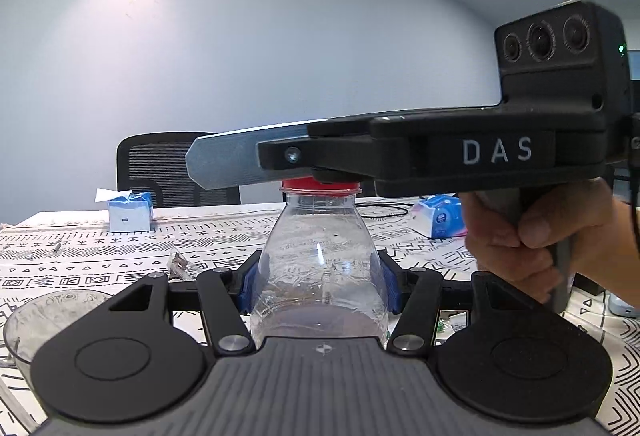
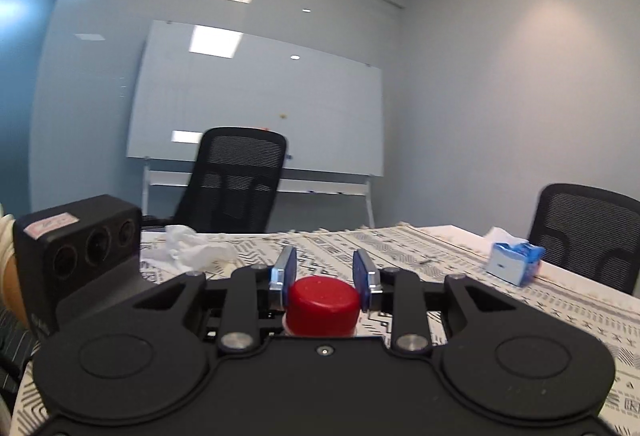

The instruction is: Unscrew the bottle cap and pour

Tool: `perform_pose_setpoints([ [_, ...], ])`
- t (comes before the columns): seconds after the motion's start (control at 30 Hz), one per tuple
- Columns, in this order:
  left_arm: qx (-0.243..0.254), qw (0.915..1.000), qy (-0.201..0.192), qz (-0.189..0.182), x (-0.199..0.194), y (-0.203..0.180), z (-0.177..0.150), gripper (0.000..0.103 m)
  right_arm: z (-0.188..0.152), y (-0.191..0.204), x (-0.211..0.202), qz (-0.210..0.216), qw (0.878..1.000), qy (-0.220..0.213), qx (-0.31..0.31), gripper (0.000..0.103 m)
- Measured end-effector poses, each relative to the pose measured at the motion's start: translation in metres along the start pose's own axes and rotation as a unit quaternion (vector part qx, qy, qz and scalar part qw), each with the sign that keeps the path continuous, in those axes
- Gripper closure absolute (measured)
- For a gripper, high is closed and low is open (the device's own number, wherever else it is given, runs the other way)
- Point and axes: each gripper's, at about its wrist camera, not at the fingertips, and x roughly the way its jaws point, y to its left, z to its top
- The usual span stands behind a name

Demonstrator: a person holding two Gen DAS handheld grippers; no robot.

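A clear plastic bottle (image 1: pixel 320 268) is held upright over the patterned worktop (image 1: pixel 80 260), clamped at its body between the blue pads of the left gripper (image 1: pixel 318 286). Its red cap (image 2: pixel 323 300) is pinched from both sides by the narrowed right gripper (image 2: pixel 324 282), which reaches across the bottle's top from the right with a hand (image 1: pixel 532 236) wrapped around its handle. A clear cup (image 1: pixel 36 328) stands at lower left, just beside the left gripper.
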Motion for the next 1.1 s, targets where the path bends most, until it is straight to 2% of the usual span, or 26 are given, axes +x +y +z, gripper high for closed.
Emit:
perform_pose_setpoints([
  [0.07, -0.001, 1.0000, -0.002, -0.001, 0.011, 0.008, -0.001, 0.046, 0.002, -0.001, -0.001, 0.002, 1.000, 0.001, 0.014, 0.069],
  [0.13, 0.006, 1.0000, -0.008, 0.002, 0.014, 0.009, -0.003, 0.046, 0.005, 0.009, 0.000, -0.051, 0.998, 0.004, 0.039, 0.066],
  [0.17, 0.013, 0.9998, -0.011, 0.004, 0.013, 0.006, -0.004, 0.046, 0.007, 0.015, 0.000, -0.088, 0.995, 0.007, 0.048, 0.056],
  [0.2, 0.021, 0.9997, -0.015, 0.005, 0.013, 0.003, -0.005, 0.046, 0.008, 0.019, 0.000, -0.115, 0.992, 0.008, 0.055, 0.052],
  [0.33, 0.027, 0.9994, -0.018, 0.012, 0.013, -0.001, -0.007, 0.045, 0.012, 0.042, -0.007, -0.210, 0.974, 0.006, 0.080, 0.051],
  [0.47, 0.015, 0.9996, -0.018, 0.017, 0.005, -0.003, -0.006, 0.045, 0.012, 0.064, -0.013, -0.256, 0.963, 0.023, 0.081, 0.052],
  [0.63, 0.022, 0.9992, -0.024, 0.023, 0.003, -0.006, -0.007, 0.045, 0.012, 0.076, -0.008, -0.286, 0.953, 0.045, 0.086, 0.054],
  [0.7, 0.023, 0.9991, -0.024, 0.028, 0.004, -0.007, -0.007, 0.045, 0.012, 0.079, -0.005, -0.289, 0.952, 0.050, 0.081, 0.070],
  [0.77, 0.021, 0.9991, -0.024, 0.028, 0.005, -0.004, -0.006, 0.045, 0.012, 0.082, -0.001, -0.294, 0.951, 0.052, 0.076, 0.070],
  [0.9, 0.020, 0.9993, -0.020, 0.025, 0.001, -0.005, -0.005, 0.047, 0.006, 0.088, -0.001, -0.287, 0.955, 0.047, 0.055, 0.071],
  [1.1, 0.014, 0.9997, -0.014, 0.016, 0.003, -0.002, -0.003, 0.049, 0.001, 0.073, -0.015, -0.240, 0.968, 0.032, 0.065, 0.071],
])
